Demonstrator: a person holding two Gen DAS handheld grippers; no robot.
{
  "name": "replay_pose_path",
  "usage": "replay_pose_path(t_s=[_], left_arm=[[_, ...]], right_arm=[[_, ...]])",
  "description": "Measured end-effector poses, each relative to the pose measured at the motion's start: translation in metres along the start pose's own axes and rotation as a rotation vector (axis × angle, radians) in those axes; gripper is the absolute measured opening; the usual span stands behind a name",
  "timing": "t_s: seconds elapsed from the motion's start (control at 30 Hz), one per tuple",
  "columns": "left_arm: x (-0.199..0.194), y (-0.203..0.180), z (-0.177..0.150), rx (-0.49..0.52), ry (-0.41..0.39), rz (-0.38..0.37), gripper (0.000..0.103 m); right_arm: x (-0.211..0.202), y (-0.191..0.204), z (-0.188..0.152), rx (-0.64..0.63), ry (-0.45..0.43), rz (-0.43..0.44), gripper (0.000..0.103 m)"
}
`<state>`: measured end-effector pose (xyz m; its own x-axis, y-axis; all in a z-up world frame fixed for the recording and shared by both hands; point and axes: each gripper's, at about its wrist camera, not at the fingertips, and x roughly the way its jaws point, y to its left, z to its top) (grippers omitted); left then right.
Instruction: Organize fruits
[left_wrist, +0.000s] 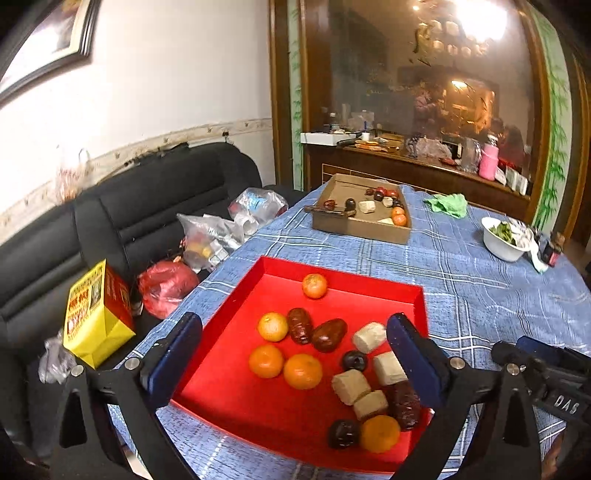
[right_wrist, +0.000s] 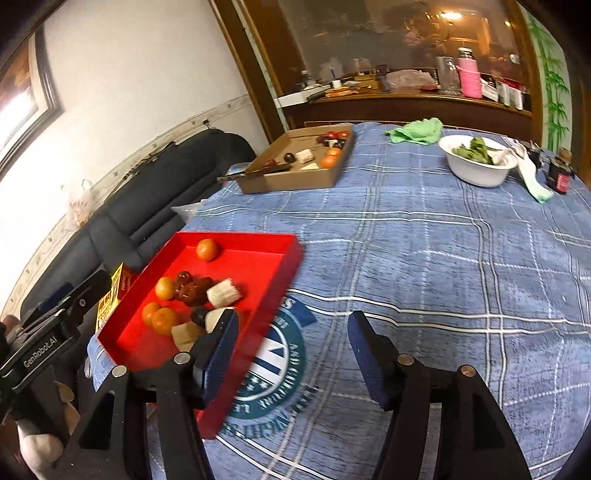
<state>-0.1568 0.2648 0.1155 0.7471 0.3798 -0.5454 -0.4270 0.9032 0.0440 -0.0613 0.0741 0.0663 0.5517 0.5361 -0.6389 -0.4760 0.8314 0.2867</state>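
A red tray (left_wrist: 229, 391) lies on the blue checked tablecloth and holds several oranges (left_wrist: 302, 371), dark red dates (left_wrist: 328, 334), dark plums (left_wrist: 354, 360) and pale beige chunks (left_wrist: 350, 386). My left gripper (left_wrist: 295, 362) is open and empty, hovering over the tray with the fruit between its fingers. My right gripper (right_wrist: 291, 354) is open and empty, its left finger over the red tray's (right_wrist: 258, 266) right rim, its right finger over the cloth. A cardboard box (left_wrist: 360, 227) farther back holds more fruit; it also shows in the right wrist view (right_wrist: 295, 181).
A white bowl (right_wrist: 476, 173) of greens, a green cloth (right_wrist: 417, 131) and a small dark jar (right_wrist: 559, 177) stand at the far right. A black sofa (left_wrist: 147, 206) with plastic bags and a yellow box (left_wrist: 96, 317) lies left of the table.
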Motion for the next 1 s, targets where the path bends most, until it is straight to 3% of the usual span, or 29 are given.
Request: replay_pose_path(t_s=[0.47, 1.0], left_arm=[[0.004, -0.063, -0.002, 0.108, 0.062, -0.013, 0.100], [0.020, -0.070, -0.009, 0.114, 0.133, -0.035, 0.100]], right_arm=[[-0.015, -0.003, -0.018, -0.111, -0.030, -0.096, 0.076], [-0.008, -0.010, -0.020, -0.100, -0.008, -0.110, 0.077]])
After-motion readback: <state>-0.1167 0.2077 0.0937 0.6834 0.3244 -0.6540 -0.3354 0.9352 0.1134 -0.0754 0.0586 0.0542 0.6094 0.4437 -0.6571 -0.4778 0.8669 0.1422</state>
